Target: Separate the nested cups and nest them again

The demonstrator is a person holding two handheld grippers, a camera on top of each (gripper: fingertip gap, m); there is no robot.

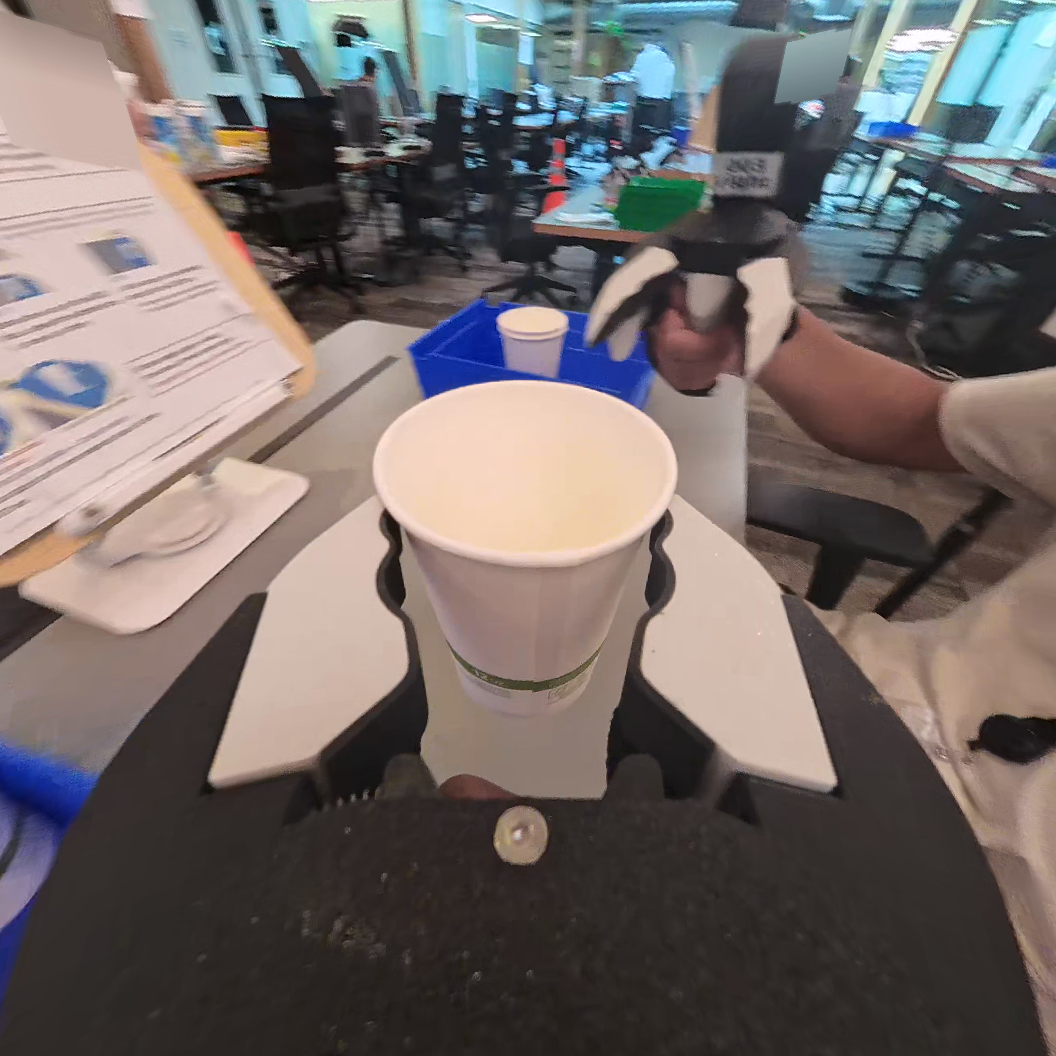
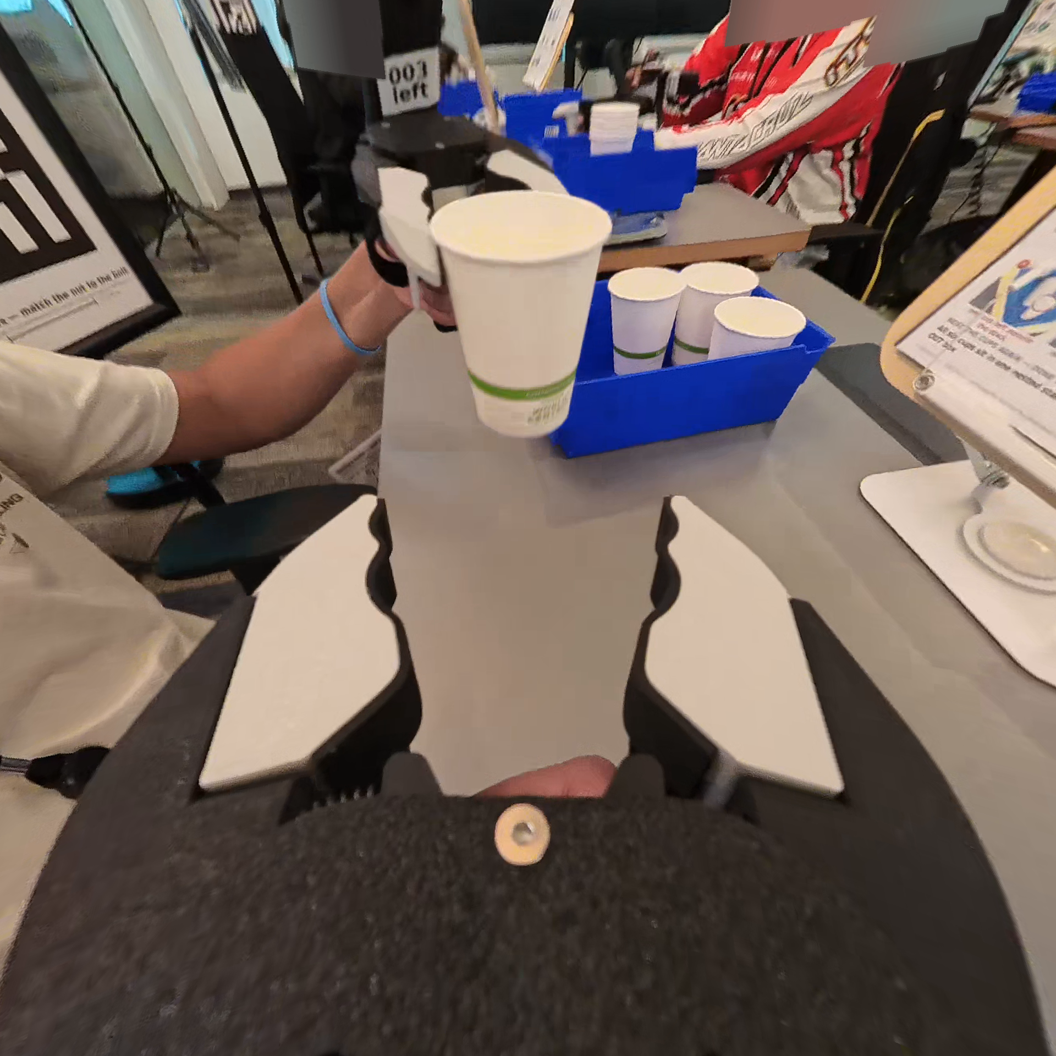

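At frame centre of the left wrist view, a cup is clamped upright, aloft, by the left gripper. The right gripper is held open, empty. The cup should be kept level and lowered squarely into a cup in the bin.

Print runs along the green band of the held cup, a white tag on the far tool, the stand-mounted instruction sheet, a black-framed poster and a red jersey.
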